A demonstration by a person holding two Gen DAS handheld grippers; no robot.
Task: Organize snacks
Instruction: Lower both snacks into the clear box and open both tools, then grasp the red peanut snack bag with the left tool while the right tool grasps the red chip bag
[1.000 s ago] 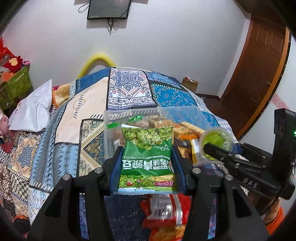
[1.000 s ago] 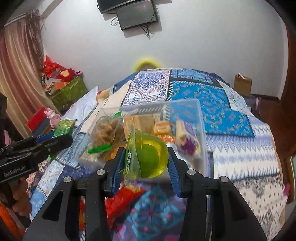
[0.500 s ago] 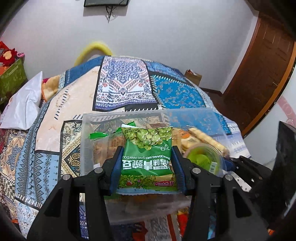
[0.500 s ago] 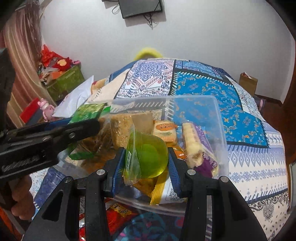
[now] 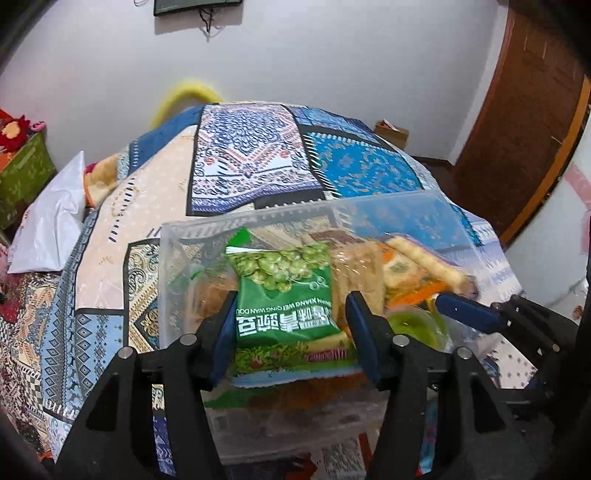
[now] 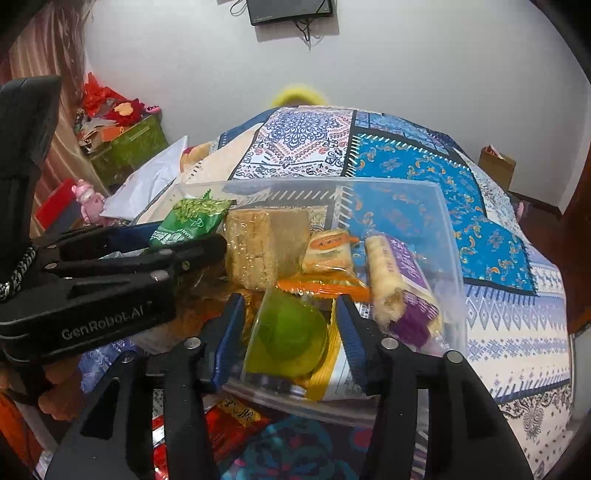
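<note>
A: We had both grippers over the clear, rectangular plastic storage box [image 5: 373, 206], which sat on the bed's patchwork quilt of blue, cream and white printed panels [image 5: 251, 162].

B: Yes. Our left gripper [image 5: 288, 325] pinched the green foil packet of peas with white lettering [image 5: 284, 291] between its blue-padded fingers [image 5: 225, 332], held above the box's left half. Our right gripper [image 6: 288, 325] clamped the translucent yellow-green jelly cup [image 6: 288, 339] just over the near edge of the box.

A: Inside the box we saw a cellophane-wrapped block of tan crackers [image 6: 255, 251], a small orange-and-white wrapped biscuit [image 6: 327, 251], and a pale puffed roll in a purple-and-clear wrapper [image 6: 399, 288] against the right wall. A red printed snack packet [image 6: 236, 424] lay on the quilt in front of the box.

B: What of the room?

A: A plain white wall [image 5: 332, 66] stood behind the bed, with a dark flat screen [image 6: 291, 11] mounted high and cables dangling below it. A brown wooden door [image 5: 524, 122] was on the right, a small cardboard box [image 6: 496, 162] on the floor beside the bed.

B: On the left we saw a white pillow [image 5: 51, 221], a green bin [image 6: 129, 147] heaped with red things, and a small pink toy figure [image 6: 86, 199].
</note>
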